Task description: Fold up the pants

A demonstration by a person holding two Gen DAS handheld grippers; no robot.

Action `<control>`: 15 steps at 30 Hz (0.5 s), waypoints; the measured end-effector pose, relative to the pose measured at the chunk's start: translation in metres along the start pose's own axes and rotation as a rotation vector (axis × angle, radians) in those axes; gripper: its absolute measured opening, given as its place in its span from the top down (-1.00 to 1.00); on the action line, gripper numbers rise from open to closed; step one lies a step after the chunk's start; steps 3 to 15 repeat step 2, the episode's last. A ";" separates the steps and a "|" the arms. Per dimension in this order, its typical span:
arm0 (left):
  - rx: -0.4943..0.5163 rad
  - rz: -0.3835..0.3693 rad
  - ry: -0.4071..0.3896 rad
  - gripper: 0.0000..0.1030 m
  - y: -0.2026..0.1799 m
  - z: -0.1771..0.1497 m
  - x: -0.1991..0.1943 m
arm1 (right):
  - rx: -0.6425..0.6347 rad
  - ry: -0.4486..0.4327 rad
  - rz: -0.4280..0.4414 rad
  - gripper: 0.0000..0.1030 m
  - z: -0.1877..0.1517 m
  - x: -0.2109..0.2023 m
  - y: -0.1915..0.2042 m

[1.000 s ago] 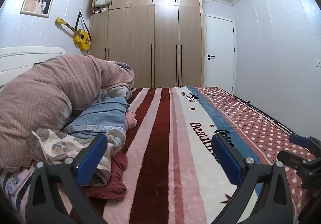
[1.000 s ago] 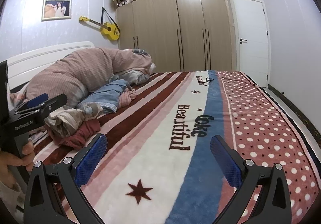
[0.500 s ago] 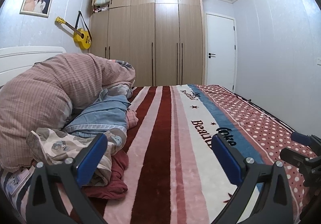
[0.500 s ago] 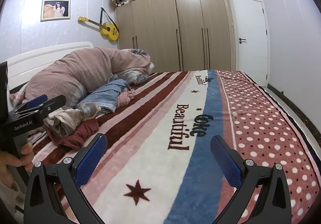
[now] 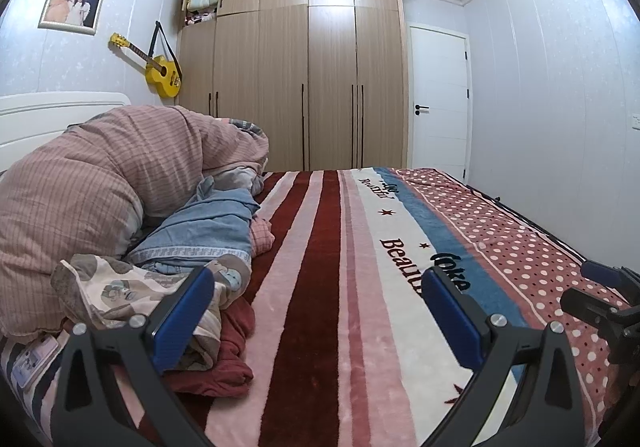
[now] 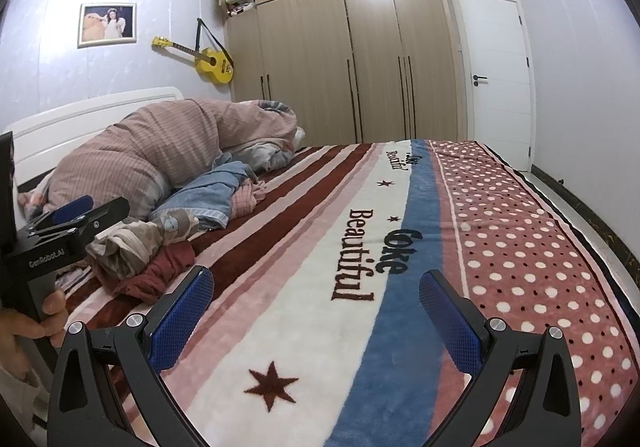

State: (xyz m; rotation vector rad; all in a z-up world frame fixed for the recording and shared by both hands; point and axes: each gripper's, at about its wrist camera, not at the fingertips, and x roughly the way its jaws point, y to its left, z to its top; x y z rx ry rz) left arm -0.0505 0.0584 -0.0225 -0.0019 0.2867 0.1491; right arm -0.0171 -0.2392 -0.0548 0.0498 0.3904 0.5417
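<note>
A heap of crumpled clothes lies on the bed's left side: light blue denim pants (image 5: pixel 204 231) (image 6: pixel 212 195), a cartoon-print garment (image 5: pixel 120 287) (image 6: pixel 136 239) and a dark red garment (image 5: pixel 228 359) (image 6: pixel 156 271). My left gripper (image 5: pixel 316 315) is open and empty, its left finger just in front of the heap. My right gripper (image 6: pixel 316 311) is open and empty over the striped blanket, to the right of the heap. The left gripper's side also shows in the right wrist view (image 6: pixel 72 215).
A striped and dotted blanket (image 5: pixel 360 287) (image 6: pixel 400 267) covers the bed. A bundled pink duvet (image 5: pixel 100 175) (image 6: pixel 160 151) lies by the white headboard (image 6: pixel 92 111). A wardrobe (image 5: pixel 308 87), a door (image 5: pixel 438 103) and a yellow guitar (image 5: pixel 160 75) stand beyond.
Both grippers have tilted slightly, so the views have shifted a little. Jaws stay open. The clothes have not moved.
</note>
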 end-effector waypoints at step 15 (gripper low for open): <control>-0.002 -0.001 0.004 -0.98 0.000 0.000 0.001 | -0.001 0.001 -0.002 -0.99 0.000 0.000 0.000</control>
